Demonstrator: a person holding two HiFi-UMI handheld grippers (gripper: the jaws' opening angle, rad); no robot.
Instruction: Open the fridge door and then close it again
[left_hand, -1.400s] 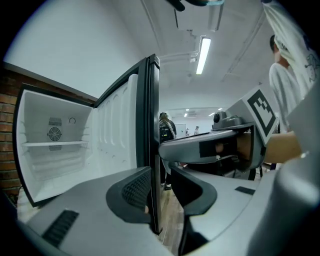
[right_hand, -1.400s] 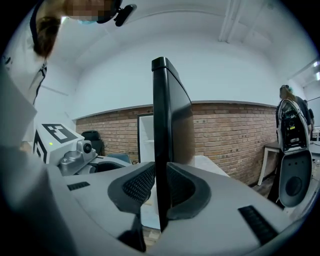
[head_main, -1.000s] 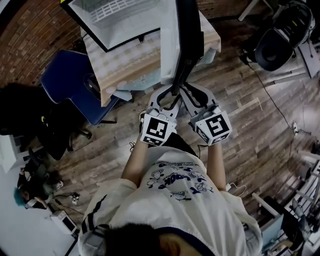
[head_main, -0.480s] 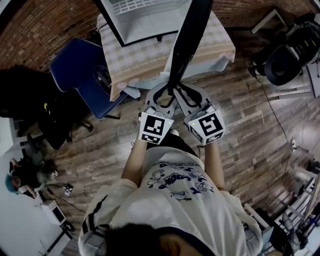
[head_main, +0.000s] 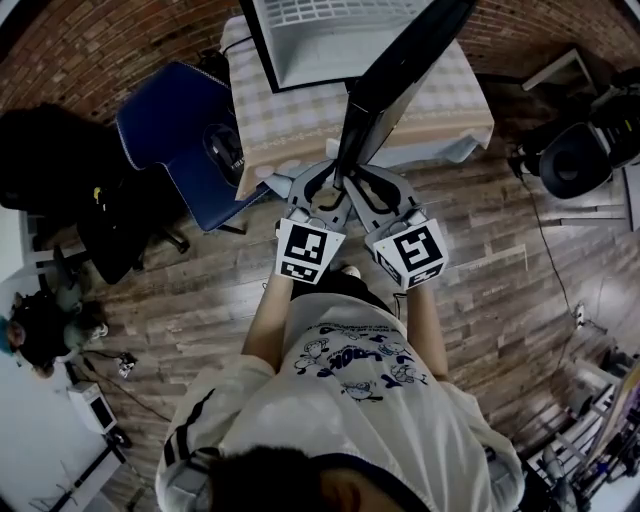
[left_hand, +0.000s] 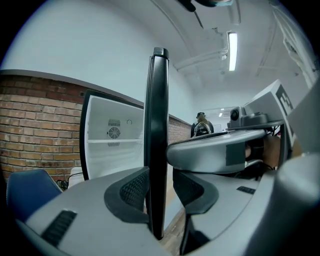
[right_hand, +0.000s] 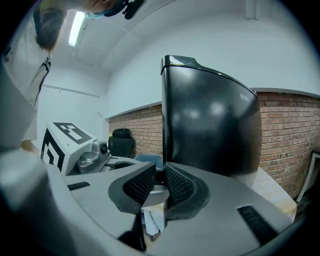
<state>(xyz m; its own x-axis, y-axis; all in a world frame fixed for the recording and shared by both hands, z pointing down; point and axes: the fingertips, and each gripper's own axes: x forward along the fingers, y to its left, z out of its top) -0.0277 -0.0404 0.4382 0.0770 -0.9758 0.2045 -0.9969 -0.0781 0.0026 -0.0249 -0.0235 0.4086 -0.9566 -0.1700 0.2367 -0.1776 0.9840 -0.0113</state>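
- You hold both grippers forward, side by side and roughly level, at the free edge of the open door (head_main: 400, 70).
- Left gripper (left_hand: 160, 187): its jaws have just been opening. The door's edge stands between them, with a gap at the right pad (left_hand: 192, 187).
- Right gripper (right_hand: 159, 186): jaws narrow, slim gap, gripping nothing. The door's outer face is just beside it.
- The fridge (head_main: 320, 40) gapes ahead, with a clothed table (head_main: 290, 130) and a chair (head_main: 175, 140) nearby.
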